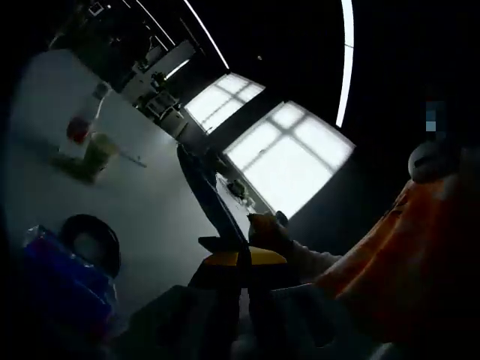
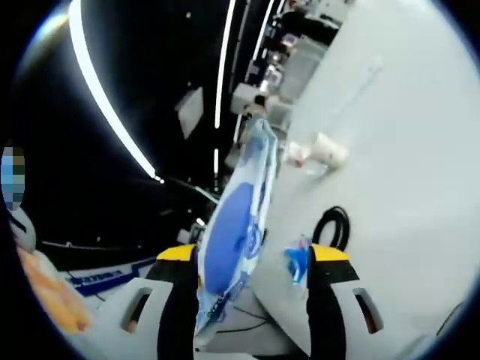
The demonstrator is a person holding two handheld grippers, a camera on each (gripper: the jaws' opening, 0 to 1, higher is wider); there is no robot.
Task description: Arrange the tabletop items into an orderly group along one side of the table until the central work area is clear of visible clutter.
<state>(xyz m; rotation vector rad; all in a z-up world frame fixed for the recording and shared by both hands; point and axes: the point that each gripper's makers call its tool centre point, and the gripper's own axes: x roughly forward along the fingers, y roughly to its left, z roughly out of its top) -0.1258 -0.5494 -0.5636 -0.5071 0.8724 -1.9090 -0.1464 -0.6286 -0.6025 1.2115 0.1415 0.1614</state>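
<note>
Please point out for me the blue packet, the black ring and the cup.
Blue packet (image 2: 232, 232): right gripper view, its blue middle panel, between the jaws.
Black ring (image 1: 91, 241): left gripper view, its dark rim on the table.
Cup (image 2: 328, 150): right gripper view, its pale side, lying on the table.

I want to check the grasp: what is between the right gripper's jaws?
A blue and white packet stands on edge between the jaws of the right gripper, against the left one. Its lower end is hidden behind the gripper, and whether the jaws pinch it cannot be told.
</note>
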